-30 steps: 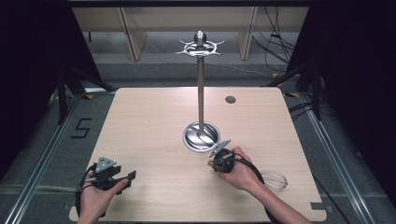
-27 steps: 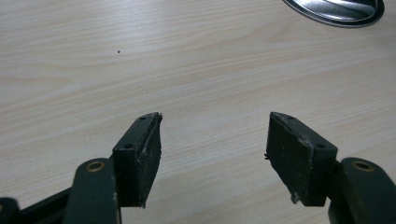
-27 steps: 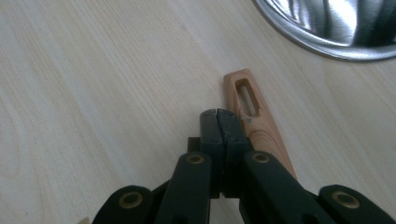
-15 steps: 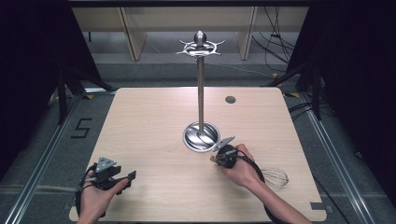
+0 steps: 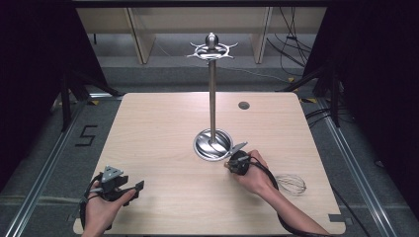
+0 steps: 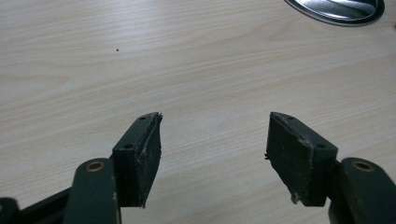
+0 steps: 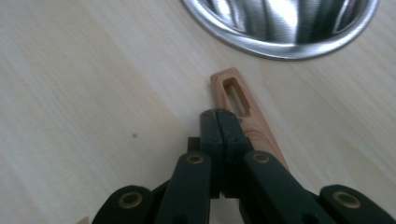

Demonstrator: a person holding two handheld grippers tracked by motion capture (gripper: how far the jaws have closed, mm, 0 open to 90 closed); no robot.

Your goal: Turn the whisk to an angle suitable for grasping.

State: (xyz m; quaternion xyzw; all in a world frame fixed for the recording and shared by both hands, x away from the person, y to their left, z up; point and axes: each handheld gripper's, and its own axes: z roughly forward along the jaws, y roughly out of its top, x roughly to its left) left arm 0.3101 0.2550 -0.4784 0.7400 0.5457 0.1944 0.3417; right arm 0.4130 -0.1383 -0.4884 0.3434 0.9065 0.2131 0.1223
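A whisk lies at the table's right, with its wire head (image 5: 291, 183) showing past my right hand. Its wooden handle (image 7: 261, 126), with a slot near the tip, runs under and beside the right jaw toward the stand's round steel base (image 7: 280, 49). My right gripper (image 7: 220, 116) has its jaws pressed together, with nothing visibly between them. In the high view that right gripper (image 5: 233, 161) sits just right of the stand's base (image 5: 212, 144). My left gripper (image 5: 134, 187) rests near the front left corner, and in its own view the left gripper (image 6: 214, 140) is open over bare wood.
The tall metal stand (image 5: 212, 98) rises from the table's middle, with hooks at its top (image 5: 211, 49). A dark round hole (image 5: 243, 105) sits at the back right of the wooden table (image 5: 148, 128). The stand's base (image 6: 336, 9) edges into the left gripper view.
My right gripper has edged slightly up and to the right, closer to the stand's base. My left hand has kept still.
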